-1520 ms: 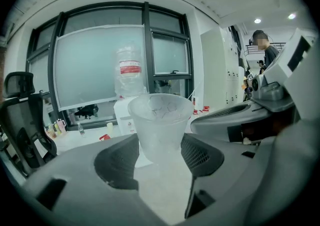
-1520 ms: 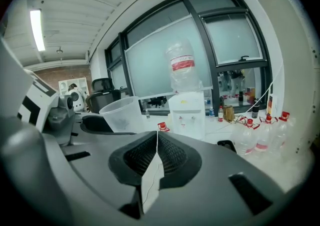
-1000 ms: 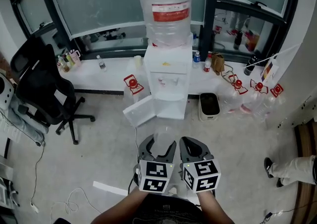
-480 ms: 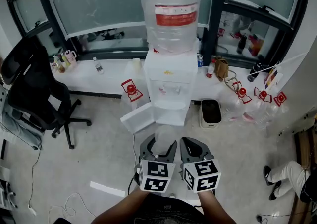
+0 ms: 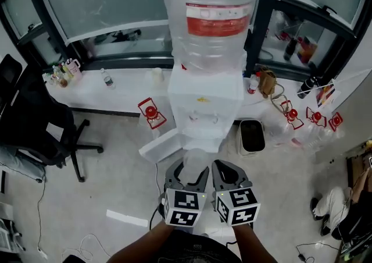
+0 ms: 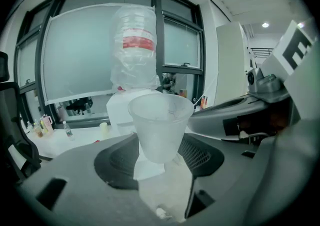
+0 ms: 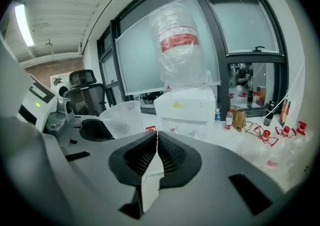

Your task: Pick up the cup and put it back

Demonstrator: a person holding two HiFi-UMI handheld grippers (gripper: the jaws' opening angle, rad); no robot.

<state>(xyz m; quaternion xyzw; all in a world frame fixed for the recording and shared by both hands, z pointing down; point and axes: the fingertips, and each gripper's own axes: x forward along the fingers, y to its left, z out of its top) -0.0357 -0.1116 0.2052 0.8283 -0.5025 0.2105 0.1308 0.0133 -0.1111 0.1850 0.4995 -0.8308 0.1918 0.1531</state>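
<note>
Translucent plastic cup (image 6: 160, 127) is riding aloft, clamped upright in the left hand-held gripper (image 5: 189, 169) before the water dispenser (image 5: 204, 102); right hand-held gripper (image 7: 156, 142) is hanging closed, empty; pick-up judged done, return pending

The cup (image 6: 160, 127) is frosted, translucent white. The left claw (image 5: 186, 170) and right claw (image 5: 221, 167) are grey with black ribbed pads (image 6: 117, 162); each marker cube (image 5: 185, 208) carries black-and-white squares. At twelve o'clock, the water dispenser (image 5: 204, 117) is white with a small yellow mark, its bottle (image 5: 212, 46) clear with a red label. At nine o'clock the office chair (image 5: 29, 125) is black. The floor (image 5: 104, 186) is pale grey.
</note>
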